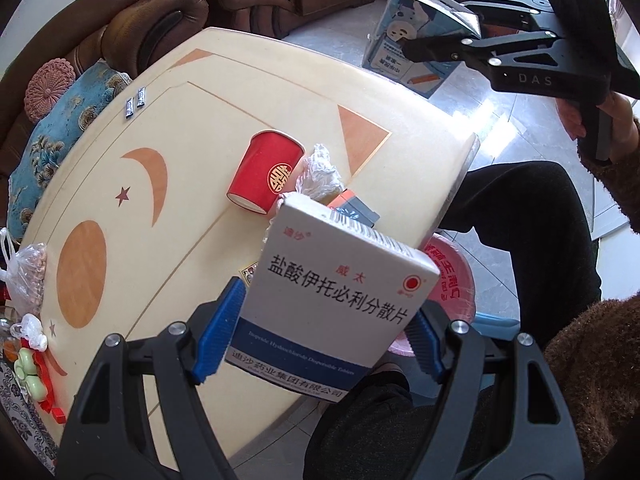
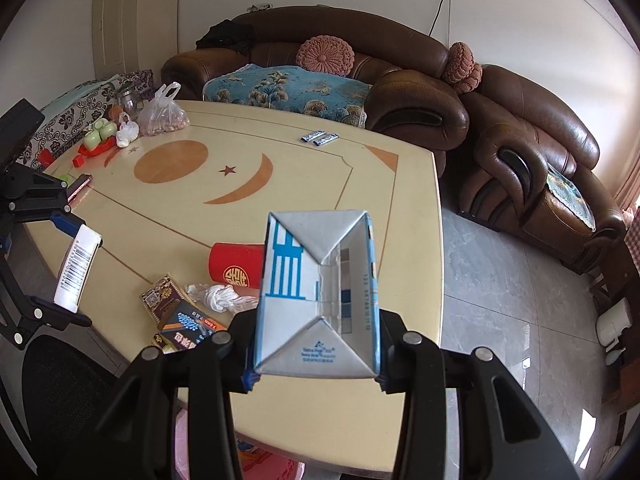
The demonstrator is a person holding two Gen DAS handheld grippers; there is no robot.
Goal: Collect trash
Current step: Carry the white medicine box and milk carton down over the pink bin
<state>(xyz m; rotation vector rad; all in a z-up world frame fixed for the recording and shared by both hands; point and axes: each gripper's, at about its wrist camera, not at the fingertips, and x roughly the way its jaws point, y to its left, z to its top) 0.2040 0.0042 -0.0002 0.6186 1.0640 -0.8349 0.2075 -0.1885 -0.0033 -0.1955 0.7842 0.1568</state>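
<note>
My left gripper is shut on a white and blue medicine box, held above the table's near edge; the box also shows in the right wrist view. My right gripper is shut on a blue and white milk carton, held above the table; the carton also shows in the left wrist view. On the cream table lie a tipped red paper cup, a crumpled white tissue and small dark card boxes. A pink bin stands below the table edge.
Two small silver sachets lie at the table's far edge. A plastic bag of nuts, a jar and small ornaments crowd the far left corner. A brown leather sofa lines the back. My legs are beside the table.
</note>
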